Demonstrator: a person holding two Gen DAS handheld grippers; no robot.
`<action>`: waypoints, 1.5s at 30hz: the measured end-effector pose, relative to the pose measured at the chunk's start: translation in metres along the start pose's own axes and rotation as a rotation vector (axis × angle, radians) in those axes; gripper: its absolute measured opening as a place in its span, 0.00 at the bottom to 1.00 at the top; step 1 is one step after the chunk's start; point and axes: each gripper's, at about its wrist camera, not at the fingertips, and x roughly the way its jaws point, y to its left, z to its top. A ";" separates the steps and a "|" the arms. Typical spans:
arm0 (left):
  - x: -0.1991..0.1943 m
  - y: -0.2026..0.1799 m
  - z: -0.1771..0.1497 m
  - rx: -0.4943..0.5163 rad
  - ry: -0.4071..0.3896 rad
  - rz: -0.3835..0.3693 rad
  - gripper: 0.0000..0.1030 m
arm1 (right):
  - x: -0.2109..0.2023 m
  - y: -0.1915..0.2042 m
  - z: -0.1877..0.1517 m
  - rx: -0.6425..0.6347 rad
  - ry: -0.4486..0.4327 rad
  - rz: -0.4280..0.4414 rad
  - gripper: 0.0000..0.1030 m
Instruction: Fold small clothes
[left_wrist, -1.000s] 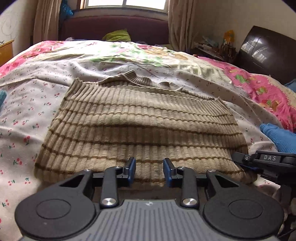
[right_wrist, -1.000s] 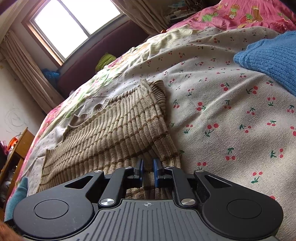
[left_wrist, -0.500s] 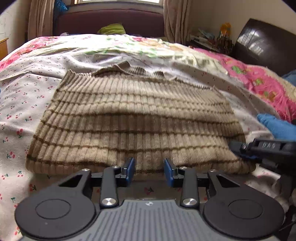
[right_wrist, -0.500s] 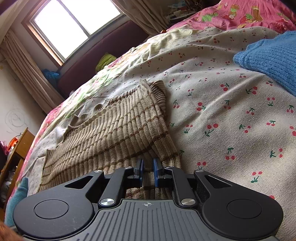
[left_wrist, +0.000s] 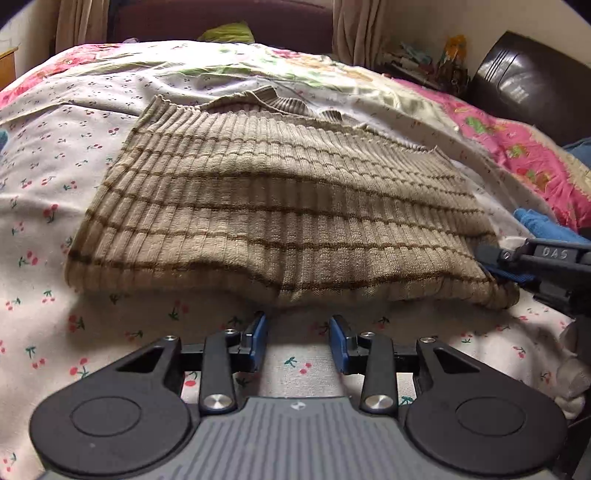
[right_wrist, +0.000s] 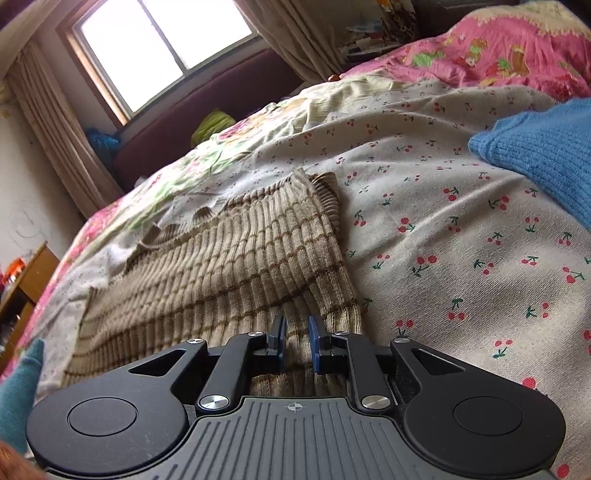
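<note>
Sweater (left_wrist: 280, 206) lies folded on the bed (left_wrist: 55, 177). Your left tongs (left_wrist: 298, 341) stand released, clear of its hem; your right tongs (right_wrist: 295, 341) have just been opening around its corner. Pull away crooked and a pad could drag that fold undone.

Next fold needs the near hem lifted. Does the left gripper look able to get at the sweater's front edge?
Probably yes: the left gripper is open just short of the sweater, with only bare bedsheet between them.

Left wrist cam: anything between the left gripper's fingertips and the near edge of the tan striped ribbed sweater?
Nothing but bare cherry-print bedsheet between the open left gripper and the tan striped ribbed sweater, seen in the left wrist view.
</note>
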 end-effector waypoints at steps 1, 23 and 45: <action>-0.003 0.002 -0.001 -0.014 -0.007 -0.007 0.46 | 0.000 0.003 -0.002 -0.022 -0.002 -0.013 0.15; -0.012 -0.014 0.033 0.062 -0.150 -0.111 0.46 | 0.000 -0.061 0.024 0.319 0.043 0.179 0.35; 0.034 -0.027 0.063 0.117 -0.139 -0.071 0.47 | 0.066 -0.089 0.043 0.465 0.158 0.505 0.37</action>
